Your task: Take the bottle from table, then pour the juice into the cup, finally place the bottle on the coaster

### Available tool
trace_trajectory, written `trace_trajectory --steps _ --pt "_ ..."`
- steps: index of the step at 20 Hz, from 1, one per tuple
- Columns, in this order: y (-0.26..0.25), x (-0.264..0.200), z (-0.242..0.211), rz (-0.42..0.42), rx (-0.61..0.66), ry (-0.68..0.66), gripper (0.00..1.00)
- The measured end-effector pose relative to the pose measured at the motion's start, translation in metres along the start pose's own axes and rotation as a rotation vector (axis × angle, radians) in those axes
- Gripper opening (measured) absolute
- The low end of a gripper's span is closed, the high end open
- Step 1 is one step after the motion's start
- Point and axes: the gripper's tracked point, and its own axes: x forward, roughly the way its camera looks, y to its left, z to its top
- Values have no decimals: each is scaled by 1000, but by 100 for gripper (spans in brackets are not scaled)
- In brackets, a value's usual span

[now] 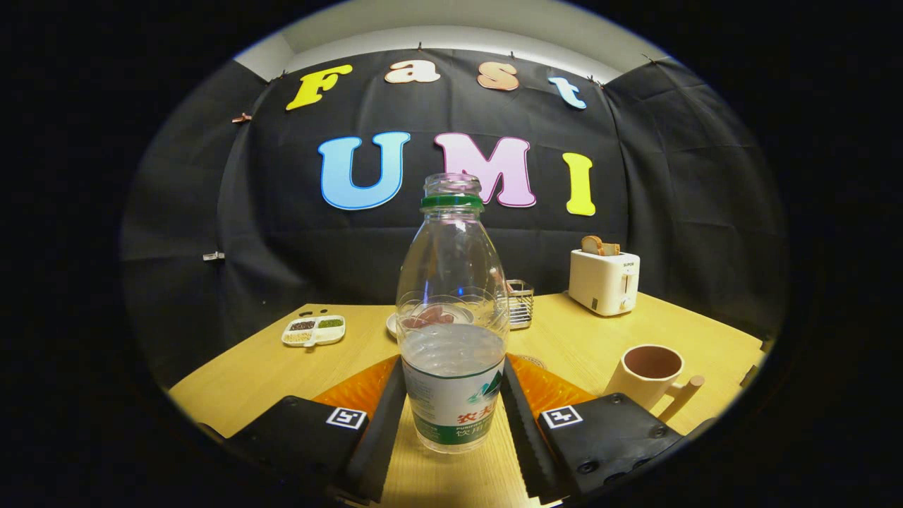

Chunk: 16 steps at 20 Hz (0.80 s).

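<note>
Bottle (451,317) stands upright, open neck up, clamped in the gripper (451,409).

A toaster (604,282) with bread (600,245) stands at the table's (240,381) far right corner; a divided tray (314,330) lies near its far left edge, a wire rack (520,303) mid-back.

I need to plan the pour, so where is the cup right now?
In the gripper view the cup stands on the table, to the right of the bottle held between the gripper fingers, nearer than the toaster.
</note>
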Motion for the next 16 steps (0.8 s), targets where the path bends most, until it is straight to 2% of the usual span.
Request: trace_trajectory --steps 10,16 --pt "-4 -16 32 43 23 12 74" --pt "3 -9 23 90 268 50 74"
